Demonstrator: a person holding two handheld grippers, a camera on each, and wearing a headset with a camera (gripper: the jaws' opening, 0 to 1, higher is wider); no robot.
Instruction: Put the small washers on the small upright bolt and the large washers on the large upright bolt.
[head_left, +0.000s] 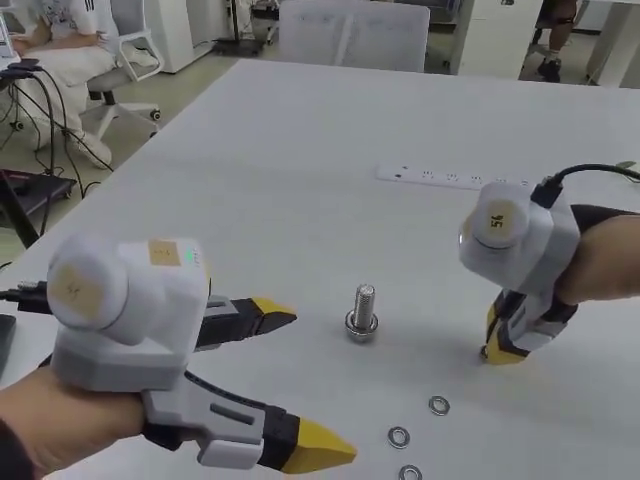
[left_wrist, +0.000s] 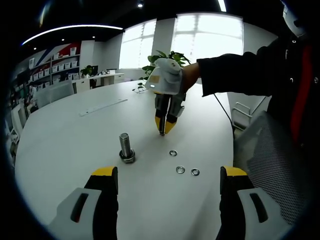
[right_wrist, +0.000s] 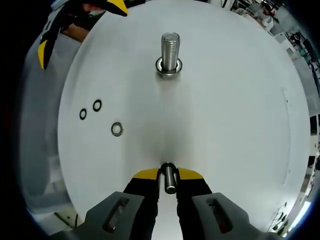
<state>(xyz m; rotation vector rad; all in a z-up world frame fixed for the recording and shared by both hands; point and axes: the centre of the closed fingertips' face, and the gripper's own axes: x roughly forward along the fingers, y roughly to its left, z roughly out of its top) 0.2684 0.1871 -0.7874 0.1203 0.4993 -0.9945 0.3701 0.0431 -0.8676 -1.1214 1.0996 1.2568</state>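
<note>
A big white table (head_left: 300, 150) spread out in front of the person and took up most of the head view. The left gripper (head_left: 310, 385) was low at the near left of that view. It lay almost flat and pointed across the table. Its two yellow-tipped jaws were spread wide apart, and nothing was between them. The right gripper (head_left: 500, 350) was over on the right side and pointed down at the table. In the left gripper view, an arm in a dark sleeve (left_wrist: 240, 65) reached in behind it. Its jaws were squeezed tight on the small bolt (right_wrist: 170, 181), which stuck out between the yellow tips. I could not tell if the small bolt touched the table.

A long white power strip (head_left: 440, 178) lay flat farther back. The large bolt (head_left: 362, 308) stood upright on the table, about in the middle between the two grippers. It had a wider ring at its bottom. I could not tell if that ring was a washer or a part of the bolt itself. Three washers (head_left: 438, 405) lay flat on the table, near one another. They were closer to the person than the large bolt and apart from it.
</note>
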